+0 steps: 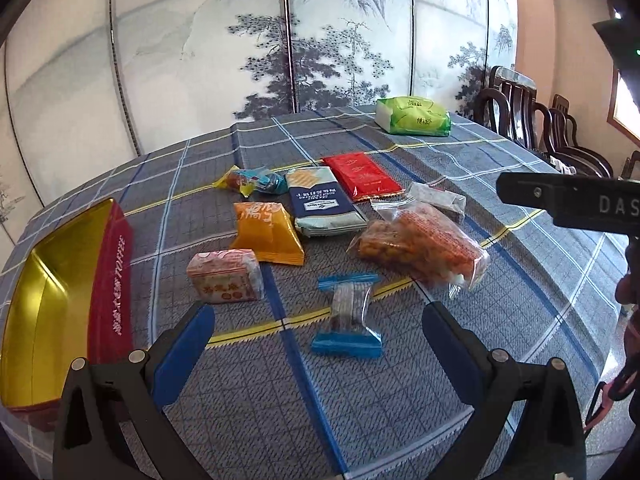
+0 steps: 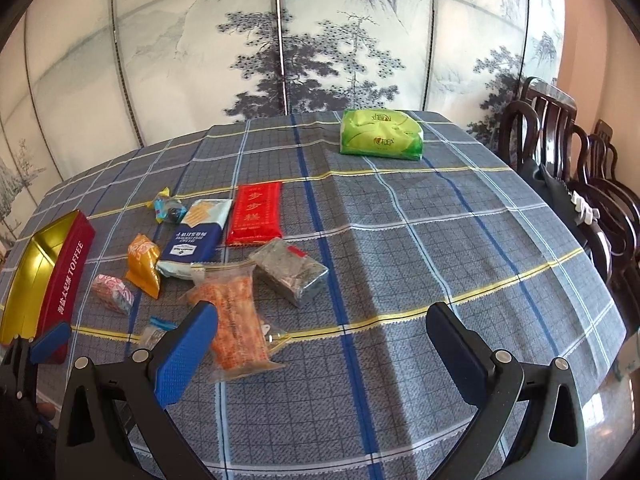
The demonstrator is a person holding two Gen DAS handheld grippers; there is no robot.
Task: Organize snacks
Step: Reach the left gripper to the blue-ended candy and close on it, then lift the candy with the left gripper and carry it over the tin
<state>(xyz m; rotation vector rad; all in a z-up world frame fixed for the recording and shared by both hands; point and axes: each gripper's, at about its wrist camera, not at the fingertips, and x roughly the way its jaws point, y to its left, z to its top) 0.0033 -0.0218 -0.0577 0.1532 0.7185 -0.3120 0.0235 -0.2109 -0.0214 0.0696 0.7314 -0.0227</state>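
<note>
Several snacks lie on a blue plaid tablecloth (image 1: 500, 184). Nearest my open left gripper (image 1: 320, 332) is a clear candy with blue ends (image 1: 347, 315), just ahead of the fingers. Beyond it lie a pink-white packet (image 1: 225, 276), an orange pouch (image 1: 267, 233), a navy cracker pack (image 1: 324, 205), a red packet (image 1: 362, 176), a clear bag of orange snacks (image 1: 420, 246) and small bright candies (image 1: 252, 180). A red toffee tin (image 1: 110, 280) with gold inside stands open at the left. My right gripper (image 2: 322, 340) is open and empty, with the orange snack bag (image 2: 236, 320) by its left finger and a grey wrapped block (image 2: 290, 274) ahead.
A green tissue pack (image 2: 380, 134) sits at the far side of the table. Dark wooden chairs (image 2: 560, 152) line the right edge. A painted folding screen (image 2: 280, 40) stands behind the table. The right gripper's black body (image 1: 572, 200) shows at the right of the left wrist view.
</note>
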